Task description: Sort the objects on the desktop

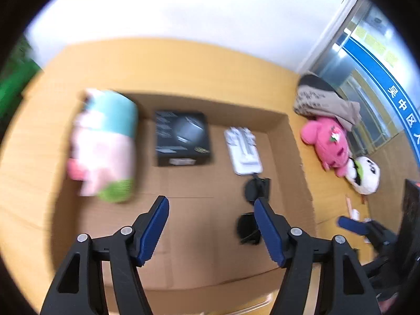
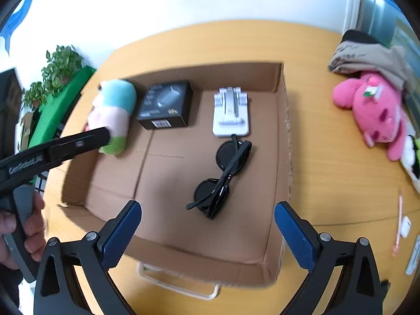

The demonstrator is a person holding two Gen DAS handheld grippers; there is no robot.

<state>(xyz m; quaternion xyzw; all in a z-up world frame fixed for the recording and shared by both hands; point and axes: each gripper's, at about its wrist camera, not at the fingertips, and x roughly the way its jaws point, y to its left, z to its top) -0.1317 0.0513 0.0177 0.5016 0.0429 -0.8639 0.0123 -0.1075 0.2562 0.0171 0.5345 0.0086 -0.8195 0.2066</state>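
Observation:
A shallow cardboard box [image 2: 283, 136] lies on the wooden table. In it are a pastel plush roll [image 2: 115, 113], a black product box [image 2: 165, 105], a white folding stand [image 2: 230, 113] and black sunglasses [image 2: 225, 176]. The same box [image 1: 296, 157], plush roll [image 1: 105, 141], black box [image 1: 181, 137], stand [image 1: 242, 149] and sunglasses [image 1: 253, 197] show in the left wrist view. My left gripper [image 1: 211, 210] is open and empty above the box floor. My right gripper [image 2: 207, 215] is open and empty over the box's near edge, just short of the sunglasses.
A pink plush toy [image 2: 375, 110], a white panda plush [image 1: 363, 174] and a beige bag [image 2: 367, 55] lie on the table [image 2: 341, 173] right of the box. Small white items [image 2: 404, 225] lie near the right edge. Green plants [image 2: 57, 71] stand at far left.

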